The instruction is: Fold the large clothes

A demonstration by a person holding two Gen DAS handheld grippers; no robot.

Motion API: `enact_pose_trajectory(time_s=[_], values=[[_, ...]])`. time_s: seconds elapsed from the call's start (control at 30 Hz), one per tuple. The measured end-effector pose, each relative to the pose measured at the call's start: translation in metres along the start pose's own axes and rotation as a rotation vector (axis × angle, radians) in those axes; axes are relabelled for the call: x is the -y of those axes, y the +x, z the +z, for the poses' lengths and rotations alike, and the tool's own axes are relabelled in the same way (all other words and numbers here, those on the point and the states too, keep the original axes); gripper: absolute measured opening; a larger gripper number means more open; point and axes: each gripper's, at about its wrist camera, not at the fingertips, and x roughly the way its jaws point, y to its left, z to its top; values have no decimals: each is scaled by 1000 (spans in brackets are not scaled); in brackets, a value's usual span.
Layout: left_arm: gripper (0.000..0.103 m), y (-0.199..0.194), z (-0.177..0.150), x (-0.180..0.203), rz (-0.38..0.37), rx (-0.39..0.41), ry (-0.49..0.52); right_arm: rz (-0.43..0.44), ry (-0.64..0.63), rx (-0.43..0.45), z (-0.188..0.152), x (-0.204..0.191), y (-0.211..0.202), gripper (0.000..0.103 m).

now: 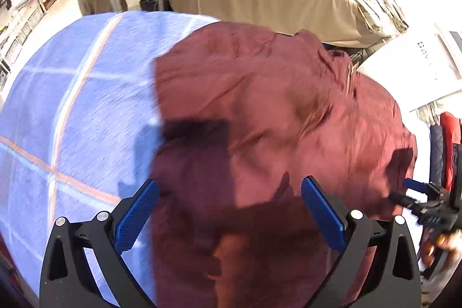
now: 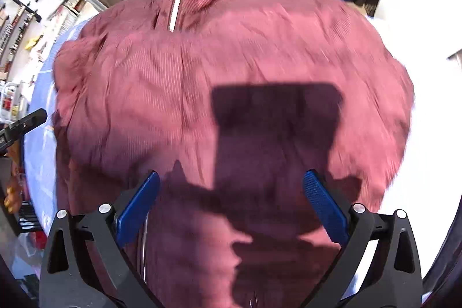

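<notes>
You have a maroon ribbed garment (image 2: 219,82) lying spread and creased on the blue checked cloth (image 1: 72,106), covering that cloth's right part, its collar at the far edge of the cloth and its gold zipper (image 2: 176,7) partly open at the neck.
</notes>
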Motion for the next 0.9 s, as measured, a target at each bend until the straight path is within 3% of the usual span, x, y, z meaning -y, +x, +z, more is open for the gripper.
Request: enact_pose_trajectory(time_s=[0.13, 0.27, 0.4, 0.57, 0.77, 0.8, 0.9], values=[[97, -22, -45, -37, 54, -45, 17, 12, 69, -70, -59, 32, -5, 98], [95, -36, -98, -77, 93, -111, -51, -8, 187, -151, -126, 72, -9, 98], [91, -43, -148, -94, 56, -171, -107, -11, 275, -192, -176, 98, -17, 98], [79, -38, -205, -80, -55, -272, -117, 45, 318, -245, -221, 102, -22, 98], [73, -23, -243, -60, -103, -344, -90, 103, 346, -326, -263, 92, -12, 98], [73, -21, -249, -61, -110, -353, -94, 114, 358, -340, -253, 84, 0, 98], [71, -24, -261, -61, -132, -360, -105, 149, 388, -362, -268, 82, 4, 96]])
